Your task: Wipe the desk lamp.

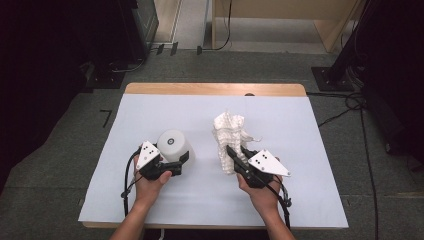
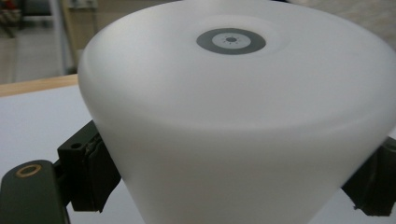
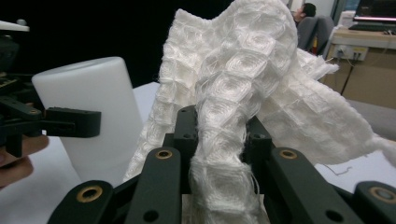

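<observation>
right gripper (image 3: pixel 219 135) clamping cloth (image 3: pixel 243 70), left gripper (image 1: pixel 176 161) gripping cup (image 1: pixel 175 145)

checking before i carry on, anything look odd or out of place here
The white cup stands upside down, base up, gripped by the left gripper. The white cloth is crumpled, pinched in the right gripper.

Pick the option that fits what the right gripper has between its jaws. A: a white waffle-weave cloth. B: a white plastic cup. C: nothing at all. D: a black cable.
A: in the right gripper view the right gripper has its jaws pinched on a bunched fold of the white waffle-weave cloth, while the white cup sits in the other gripper.
</observation>
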Available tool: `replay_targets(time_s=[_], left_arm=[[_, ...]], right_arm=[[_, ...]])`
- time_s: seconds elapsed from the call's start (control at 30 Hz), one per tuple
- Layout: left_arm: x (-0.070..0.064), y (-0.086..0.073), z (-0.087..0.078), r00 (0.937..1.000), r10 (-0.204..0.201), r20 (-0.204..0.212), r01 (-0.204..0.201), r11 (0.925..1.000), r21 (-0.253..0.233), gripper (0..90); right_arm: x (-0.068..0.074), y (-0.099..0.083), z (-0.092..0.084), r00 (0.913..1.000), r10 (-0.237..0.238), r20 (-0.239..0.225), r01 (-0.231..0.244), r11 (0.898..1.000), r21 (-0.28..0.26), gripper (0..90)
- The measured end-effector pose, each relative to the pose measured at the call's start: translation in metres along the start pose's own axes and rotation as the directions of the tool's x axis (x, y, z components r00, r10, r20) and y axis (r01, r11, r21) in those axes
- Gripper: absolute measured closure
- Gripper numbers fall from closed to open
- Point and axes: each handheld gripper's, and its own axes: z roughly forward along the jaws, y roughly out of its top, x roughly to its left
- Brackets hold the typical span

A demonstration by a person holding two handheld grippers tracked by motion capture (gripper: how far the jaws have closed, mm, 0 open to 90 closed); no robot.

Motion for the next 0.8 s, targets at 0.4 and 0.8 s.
replay_targets(time_s=[0.4, 0.8], left_arm=[[-0.020, 0.009, 0.005, 0.9442, 0.016, 0.329, -0.032, 0.9985, 0.045, 9.0], [-0.003, 0.017, -0.006, 0.9432, -0.065, 0.326, 0.071, 0.9974, -0.007, 9.1]], right_arm=[[0.030, 0.011, -0.002, 0.9935, -0.046, -0.104, 0.042, 0.998, -0.044, 73.1], [0.036, -0.013, 0.014, 0.9920, -0.052, -0.115, 0.058, 0.997, 0.043, 73.2]])
